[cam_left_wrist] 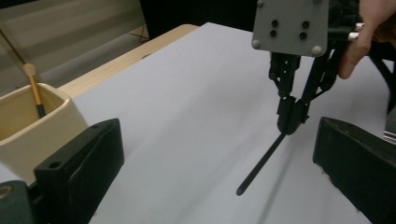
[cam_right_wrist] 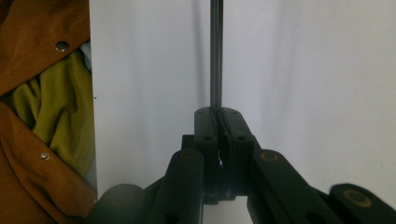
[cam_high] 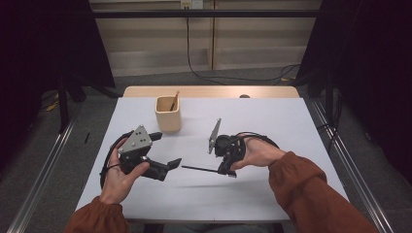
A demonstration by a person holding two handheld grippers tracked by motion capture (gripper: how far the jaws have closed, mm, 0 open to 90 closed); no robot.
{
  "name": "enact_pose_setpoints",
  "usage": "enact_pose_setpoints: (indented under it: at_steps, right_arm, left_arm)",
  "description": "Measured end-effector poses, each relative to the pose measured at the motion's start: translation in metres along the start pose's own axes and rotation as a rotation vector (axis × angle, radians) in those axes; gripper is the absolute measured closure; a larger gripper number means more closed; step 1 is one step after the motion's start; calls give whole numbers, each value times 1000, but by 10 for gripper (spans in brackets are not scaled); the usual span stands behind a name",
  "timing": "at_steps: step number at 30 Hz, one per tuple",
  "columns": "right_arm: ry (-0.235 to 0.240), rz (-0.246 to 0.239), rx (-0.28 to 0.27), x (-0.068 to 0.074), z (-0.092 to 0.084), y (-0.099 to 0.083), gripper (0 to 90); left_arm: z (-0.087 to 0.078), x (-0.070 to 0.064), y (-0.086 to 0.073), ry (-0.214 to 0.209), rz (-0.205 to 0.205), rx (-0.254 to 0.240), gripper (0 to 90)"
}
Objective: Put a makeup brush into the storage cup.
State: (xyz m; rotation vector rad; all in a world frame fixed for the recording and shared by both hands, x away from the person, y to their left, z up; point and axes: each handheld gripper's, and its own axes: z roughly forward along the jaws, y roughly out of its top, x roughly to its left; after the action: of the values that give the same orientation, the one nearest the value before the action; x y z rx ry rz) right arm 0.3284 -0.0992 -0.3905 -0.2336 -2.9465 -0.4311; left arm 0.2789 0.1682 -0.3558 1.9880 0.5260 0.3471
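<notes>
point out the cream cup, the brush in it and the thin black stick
cream cup (cam_high: 168, 120), high view, front wall
brush (cam_left_wrist: 34, 88), left gripper view, golden handle
thin black stick (cam_left_wrist: 261, 163), left gripper view, mid shaft

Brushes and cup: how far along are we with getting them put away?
Done, it seems: one brush with a gold handle already stands in the cream cup. In hand: the right tongs are shut on a thin black stick, probably a brush handle, held above the white table and pointing at the open left tongs. Left, if the cup is its goal: moving the stick there and releasing it.
</notes>
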Motion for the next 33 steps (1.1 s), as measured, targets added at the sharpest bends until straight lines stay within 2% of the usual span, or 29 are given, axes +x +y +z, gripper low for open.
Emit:
enact_pose_setpoints:
  at_steps: [8, 13, 15, 17, 20, 21, 24, 25, 27, 28, 29, 33]
  right_arm:
    - [6, -42, 28, 4, -5, 8, 858]
    - [28, -34, 55, 0, -2, 7, 858]
    - [28, -39, 56, 0, -2, 7, 858]
    - [33, -46, 60, 0, -3, 8, 858]
    - [31, -52, 74, 0, -4, 10, 858]
    - [31, -68, 79, 0, -4, 11, 858]
    - [17, -49, 87, -1, -7, 14, 858]
    - [15, -61, 89, -1, -8, 14, 858]
    - [16, -57, 90, -2, -9, 15, 858]
    - [16, -53, 94, -3, -9, 16, 858]
    - [13, -47, 93, -4, -9, 16, 858]
    - [20, -63, 102, -3, -6, 18, 858]
  left_arm:
    - [11, -4, 2, -72, 27, 64, 27]
    - [18, -2, 1, -100, 43, 117, 30]
    - [21, 0, 1, -120, 7, 135, 26]
    - [23, 1, 0, -132, -6, 153, 29]
    - [26, 1, 0, -137, 14, 180, 32]
    - [27, 1, 0, -139, 21, 189, 34]
    - [31, 1, 0, -144, 55, 224, 37]
    - [32, 2, 1, -148, 68, 236, 37]
    - [35, 4, 1, -172, 72, 253, 46]
    - [37, 5, 1, -168, 65, 261, 48]
    - [39, 7, 2, -164, 75, 276, 49]
    - [44, 8, 1, -176, 85, 308, 59]
